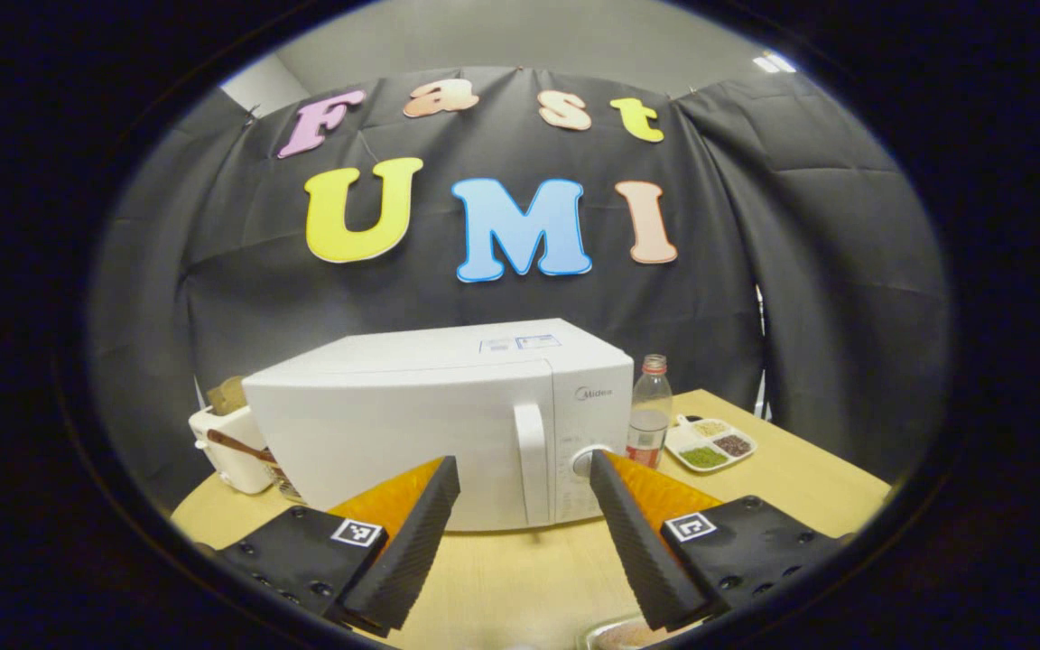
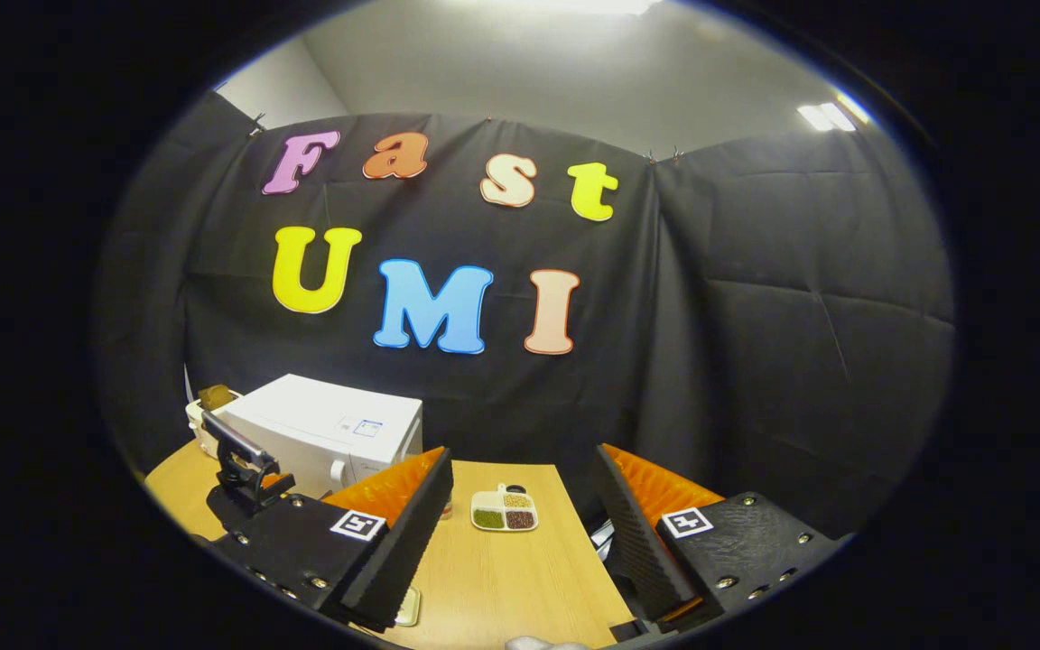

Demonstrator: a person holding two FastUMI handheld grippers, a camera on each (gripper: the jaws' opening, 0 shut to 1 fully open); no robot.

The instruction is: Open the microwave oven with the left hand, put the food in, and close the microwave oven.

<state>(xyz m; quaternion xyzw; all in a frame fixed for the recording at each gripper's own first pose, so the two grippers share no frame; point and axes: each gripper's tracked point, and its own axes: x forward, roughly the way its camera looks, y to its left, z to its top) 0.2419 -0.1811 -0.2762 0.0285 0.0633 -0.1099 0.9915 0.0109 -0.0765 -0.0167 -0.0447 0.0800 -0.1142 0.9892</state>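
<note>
- White box-shaped microwave oven (image 1: 448, 424) stands toward the wooden table's (image 1: 520, 578) back edge, door shut, nothing done yet
- Left gripper (image 1: 524, 506) gapes wide, empty, facing the white door handle (image 1: 531, 456)
- Right gripper (image 2: 520, 506) likewise wide, empty
- Opening, loading, closing all remain

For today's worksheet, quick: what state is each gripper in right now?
Left gripper: open, holding nothing, facing the closed microwave.
Right gripper: open, holding nothing, above the table.
</note>
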